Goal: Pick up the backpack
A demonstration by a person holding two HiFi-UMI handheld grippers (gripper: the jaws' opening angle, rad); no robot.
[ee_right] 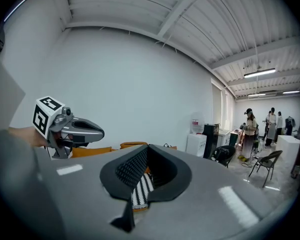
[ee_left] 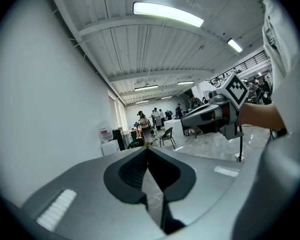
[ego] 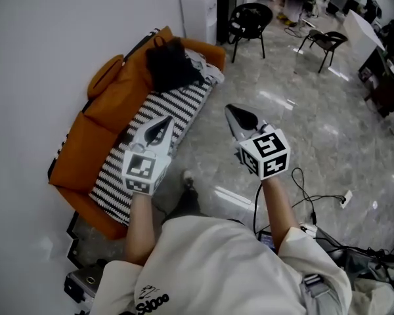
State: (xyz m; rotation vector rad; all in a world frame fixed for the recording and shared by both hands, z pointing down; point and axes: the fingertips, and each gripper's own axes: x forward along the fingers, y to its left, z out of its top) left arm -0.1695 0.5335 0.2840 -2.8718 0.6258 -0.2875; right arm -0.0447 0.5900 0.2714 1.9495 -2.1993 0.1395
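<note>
Status: both tools clenched, nothing in either.

- left gripper [ego: 165,122]: in its own view [ee_left: 148,154] the black pads meet at the tip with only floor visible past them. In the head view it hangs over the striped cover [ego: 184,100] of the sofa [ego: 111,97], pointing toward the far end.
- right gripper [ego: 232,110]: same story in its own view [ee_right: 147,149], pads together at the tip, empty. A bit of stripe and orange cushion shows through the gap below the tip. In the head view it sits over the floor [ego: 302,123], just off the sofa's front edge.
- The two grippers are side by side and roughly parallel, and each shows up in the other's camera.
- backpack [ego: 173,64]: black, lying at the far end of the sofa on the striped cover, against the orange backrest. Neither gripper touches it; both are well short of it (left one is the nearer).
- Sofa stands along the white wall [ego: 52,31].
- Background: white water dispenser [ego: 198,12] beyond the sofa's end, two black chairs [ego: 249,18] further out, cables [ego: 305,195] on the floor near the person's right arm, people standing far back in the room.
</note>
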